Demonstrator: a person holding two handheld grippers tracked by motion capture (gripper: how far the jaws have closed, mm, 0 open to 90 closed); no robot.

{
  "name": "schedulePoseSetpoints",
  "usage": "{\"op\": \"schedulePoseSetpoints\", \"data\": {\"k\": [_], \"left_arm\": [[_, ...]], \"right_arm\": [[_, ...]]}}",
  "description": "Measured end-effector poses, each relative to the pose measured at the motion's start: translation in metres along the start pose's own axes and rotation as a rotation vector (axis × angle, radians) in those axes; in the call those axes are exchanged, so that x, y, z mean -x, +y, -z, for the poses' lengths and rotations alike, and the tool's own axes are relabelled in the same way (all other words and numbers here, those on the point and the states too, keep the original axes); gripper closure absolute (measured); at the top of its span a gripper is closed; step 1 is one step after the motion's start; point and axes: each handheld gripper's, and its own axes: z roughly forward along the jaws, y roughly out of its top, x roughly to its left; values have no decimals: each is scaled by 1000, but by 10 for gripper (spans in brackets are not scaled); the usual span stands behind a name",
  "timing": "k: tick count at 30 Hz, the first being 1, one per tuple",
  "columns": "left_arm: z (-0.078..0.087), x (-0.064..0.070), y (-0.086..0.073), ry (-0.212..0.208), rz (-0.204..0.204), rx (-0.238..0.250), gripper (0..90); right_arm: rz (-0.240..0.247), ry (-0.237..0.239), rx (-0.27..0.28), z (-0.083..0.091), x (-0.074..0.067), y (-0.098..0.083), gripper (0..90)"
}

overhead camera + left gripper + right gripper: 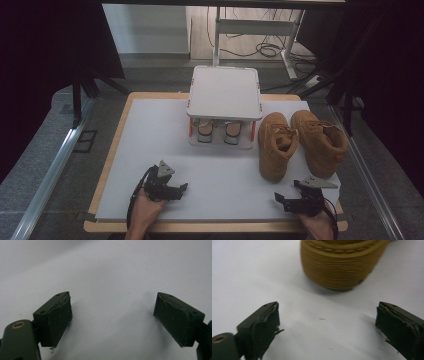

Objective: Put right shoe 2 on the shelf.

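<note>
Both the left tongs (181,189) and the right tongs (280,199) rested released and empty near the front edge of the surface (150,150), while the two boots (300,142) stood by its right edge, probably ready to be picked.

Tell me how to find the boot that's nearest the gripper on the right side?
Start at the white table mat and look to the right of the small white shelf rack, where two tan boots stand side by side. The one you want is the left boot, the one next to the rack. Its toe comes nearer the front edge than the right boot.
</note>
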Motion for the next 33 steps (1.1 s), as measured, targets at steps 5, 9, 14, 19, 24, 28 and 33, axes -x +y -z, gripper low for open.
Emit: {"op": "schedulePoseSetpoints", "data": {"k": [5,9,14,19,24,28,33], "left_arm": [[0,0,0,1,-1,3,142],[0,0,-1,2,-1,4,142],[0,0,-1,2,-2,4,142],[0,1,-1,3,-1,6,143],[0,1,-1,4,0,7,144],[0,1,-1,4,0,8,144],[0,1,-1,4,0,8,145]], "right_arm": [[16,41,3,0,-11,4,9],[44,52,-2,1,-24,9,3],[27,60,-2,1,-34,13,178],[48,52,13,1,-36,14,299],[79,83,42,1,-41,17,488],[131,99,35,-5,-47,20,620],[167,102,37,-12,-49,23,753]]}}
